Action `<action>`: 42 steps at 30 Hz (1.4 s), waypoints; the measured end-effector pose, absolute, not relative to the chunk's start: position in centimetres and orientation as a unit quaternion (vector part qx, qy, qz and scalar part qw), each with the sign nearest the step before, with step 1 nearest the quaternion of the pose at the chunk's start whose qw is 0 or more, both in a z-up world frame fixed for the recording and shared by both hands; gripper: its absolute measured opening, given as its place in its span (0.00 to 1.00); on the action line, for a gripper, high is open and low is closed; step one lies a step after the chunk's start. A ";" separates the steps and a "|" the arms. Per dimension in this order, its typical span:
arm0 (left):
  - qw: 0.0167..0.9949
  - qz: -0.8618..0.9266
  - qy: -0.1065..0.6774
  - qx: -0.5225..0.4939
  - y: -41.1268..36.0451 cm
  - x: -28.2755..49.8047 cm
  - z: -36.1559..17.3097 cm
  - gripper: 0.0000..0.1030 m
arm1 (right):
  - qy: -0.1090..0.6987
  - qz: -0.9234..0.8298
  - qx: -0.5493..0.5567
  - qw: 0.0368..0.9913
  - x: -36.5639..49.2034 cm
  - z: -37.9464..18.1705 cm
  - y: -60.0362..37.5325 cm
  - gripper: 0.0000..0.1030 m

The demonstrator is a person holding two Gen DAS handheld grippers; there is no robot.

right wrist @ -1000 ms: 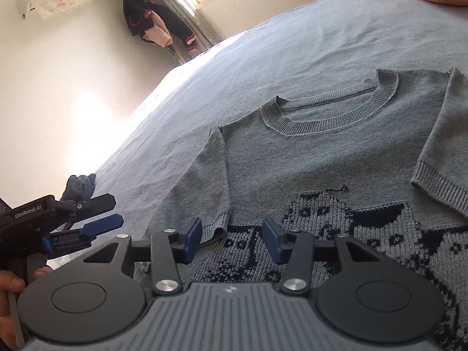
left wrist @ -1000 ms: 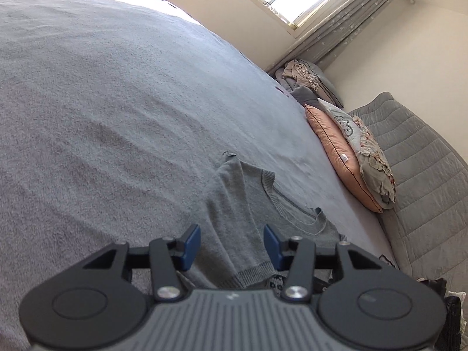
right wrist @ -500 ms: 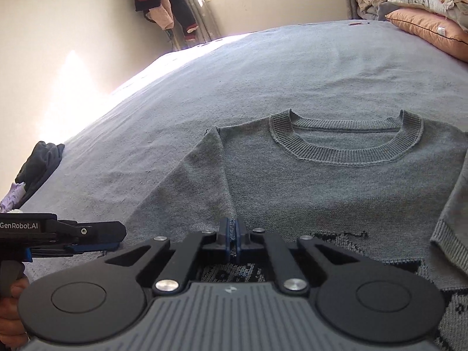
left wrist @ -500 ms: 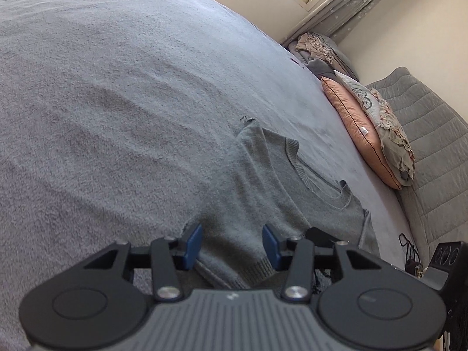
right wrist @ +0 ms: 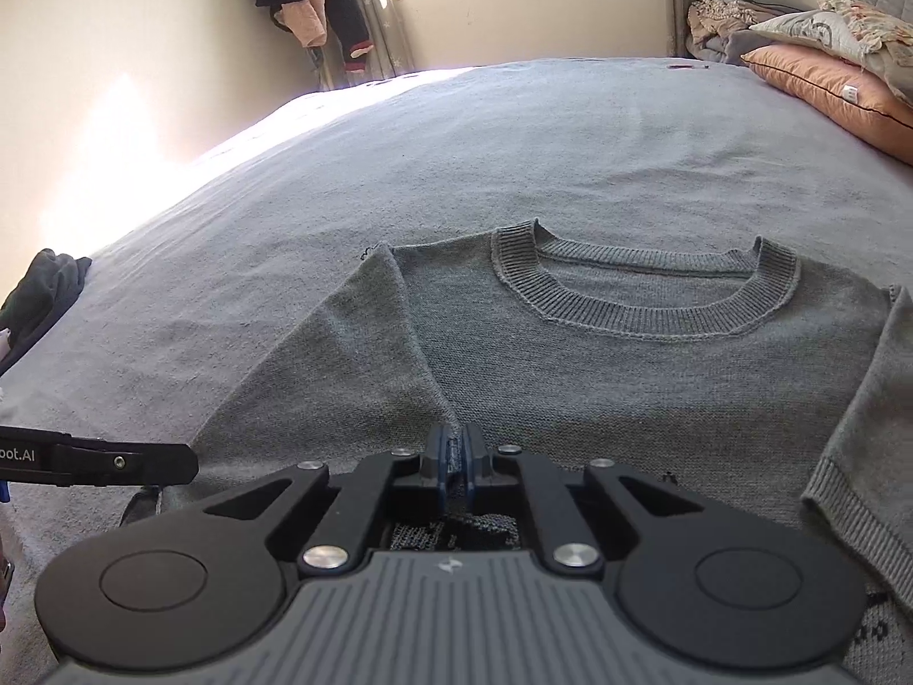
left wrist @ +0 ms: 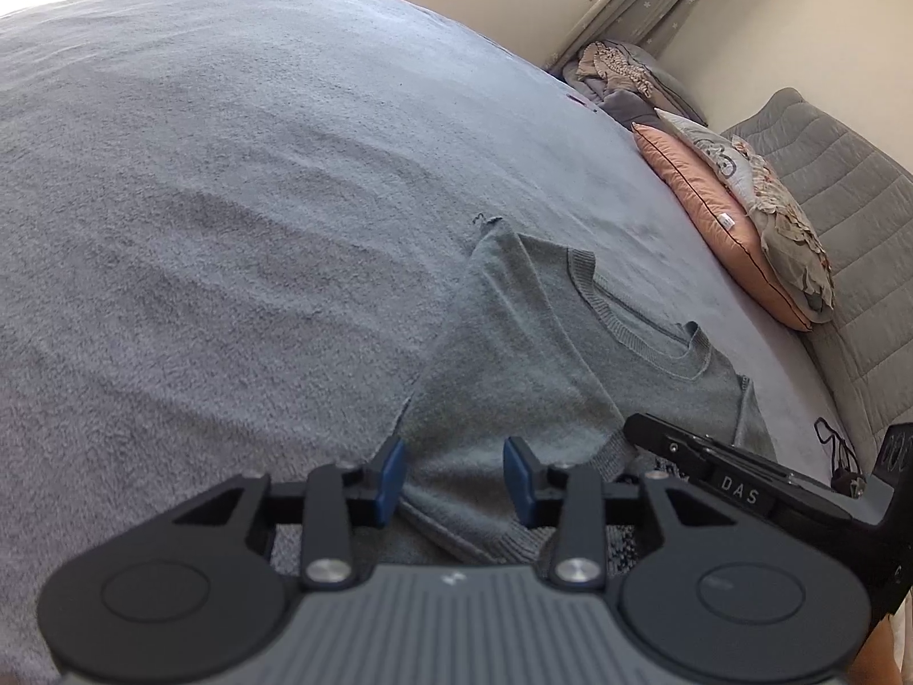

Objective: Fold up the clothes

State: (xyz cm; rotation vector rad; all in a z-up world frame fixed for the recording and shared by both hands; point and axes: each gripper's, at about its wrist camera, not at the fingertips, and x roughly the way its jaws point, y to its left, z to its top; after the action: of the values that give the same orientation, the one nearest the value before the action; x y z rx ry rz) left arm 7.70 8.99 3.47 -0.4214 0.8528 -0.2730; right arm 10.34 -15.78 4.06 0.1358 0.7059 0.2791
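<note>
A grey knit sweater (right wrist: 645, 377) with a ribbed round collar lies flat on the bed, collar away from me; a dark pattern shows low on its front. Its left sleeve (right wrist: 336, 365) is folded down along the body. My right gripper (right wrist: 455, 471) is shut on a pinch of the sweater where that sleeve meets the body. In the left wrist view the same sweater (left wrist: 530, 365) lies ahead, and my left gripper (left wrist: 455, 482) stands open over the sleeve's ribbed cuff, blue pads on either side of the fabric. The right gripper's black body (left wrist: 736, 485) shows just to its right.
The bed is covered by a grey blanket (left wrist: 228, 200). Pink and patterned pillows (left wrist: 736, 217) and a bundle of bedding lean at the headboard side. Dark clothes (right wrist: 40, 297) lie at the bed's left edge. A jacket (right wrist: 311, 5) hangs by the window.
My right gripper went from open to shut on the sweater at the sleeve seam. My left gripper moved in over the sleeve cuff, staying open, and the right gripper came into its view.
</note>
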 end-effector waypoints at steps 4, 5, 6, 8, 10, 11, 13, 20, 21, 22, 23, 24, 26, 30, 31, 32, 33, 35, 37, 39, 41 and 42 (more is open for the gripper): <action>0.896 -0.140 0.384 -0.174 8.3 7.3 4.6 0.42 | 0.314 0.143 0.092 0.934 9.2 5.0 -15.9 0.10; 0.896 -0.141 0.386 -0.169 8.1 7.3 4.5 0.42 | 0.323 0.144 0.086 0.931 9.1 4.8 -15.6 0.10; 0.896 -0.139 0.391 -0.160 7.6 7.3 4.2 0.42 | 0.333 0.145 0.079 0.928 9.0 4.5 -15.3 0.10; 0.895 -0.138 0.400 -0.139 6.8 7.2 3.8 0.42 | 0.353 0.148 0.065 0.922 8.8 4.0 -14.7 0.16; 0.896 -0.132 0.405 -0.126 6.3 7.0 3.7 0.42 | 0.372 0.150 0.052 0.914 8.6 3.4 -14.0 0.20; 0.897 -0.128 0.406 -0.122 6.3 6.9 3.8 0.42 | 0.367 0.140 0.045 0.919 8.0 3.9 -14.1 0.24; 0.898 -0.120 0.407 -0.115 6.1 6.7 3.9 0.45 | 0.352 0.128 0.032 0.927 6.6 4.8 -14.4 0.41; 0.909 -0.102 0.398 -0.069 4.6 5.2 4.8 0.49 | 0.368 0.102 -0.011 0.924 2.1 2.9 -16.5 0.58; 0.912 -0.100 0.392 -0.064 4.5 4.8 5.1 0.49 | 0.367 0.098 -0.005 0.925 1.3 3.0 -16.8 0.58; 0.918 -0.099 0.380 -0.053 4.2 4.3 5.6 0.49 | 0.365 0.094 -0.003 0.926 0.8 3.1 -16.9 0.59; 0.923 -0.099 0.369 -0.041 3.9 3.9 6.1 0.49 | 0.360 0.088 -0.004 0.929 -0.1 3.3 -16.9 0.60; 0.928 -0.100 0.358 -0.029 3.6 3.4 6.6 0.50 | 0.356 0.083 -0.004 0.931 -0.9 3.5 -16.9 0.63; 0.932 -0.104 0.348 -0.014 3.0 2.5 7.2 0.51 | 0.349 0.074 -0.012 0.934 -2.2 3.6 -16.8 0.69; 0.927 -0.108 0.358 -0.012 2.5 1.8 7.1 0.52 | 0.337 0.047 -0.023 0.940 -4.2 1.6 -16.9 0.81; 0.927 -0.105 0.361 -0.010 2.4 1.6 6.8 0.52 | 0.325 0.046 -0.019 0.944 -4.6 1.2 -17.0 0.83; 0.925 -0.104 0.366 -0.008 2.3 1.4 6.5 0.53 | 0.312 0.045 -0.014 0.949 -5.0 0.8 -17.2 0.84; 0.923 -0.105 0.371 -0.009 2.2 1.2 6.3 0.53 | 0.300 0.044 -0.008 0.953 -5.4 0.5 -17.3 0.84; 0.919 -0.110 0.379 -0.016 2.1 0.8 5.9 0.53 | 0.299 0.044 -0.004 0.953 -5.3 0.5 -17.5 0.85; 0.918 -0.109 0.380 -0.016 2.2 0.3 5.8 0.54 | 0.297 0.043 -0.006 0.954 -5.4 0.5 -17.5 0.85; 0.918 -0.109 0.381 -0.016 2.2 -0.1 5.6 0.56 | 0.294 0.043 -0.005 0.955 -5.5 0.5 -17.5 0.86; 0.917 -0.108 0.383 -0.016 2.2 -0.6 5.5 0.56 | 0.293 0.046 0.003 0.955 -5.5 0.5 -17.8 0.86; 0.917 -0.108 0.383 -0.016 2.2 -0.8 5.4 0.57 | 0.292 0.047 0.006 0.955 -5.5 0.5 -17.9 0.86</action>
State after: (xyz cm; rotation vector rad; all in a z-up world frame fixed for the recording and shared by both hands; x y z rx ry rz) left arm -0.82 2.20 5.42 -0.0320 0.7883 -0.2224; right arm -5.49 -17.86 0.47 0.0121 0.5935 0.0958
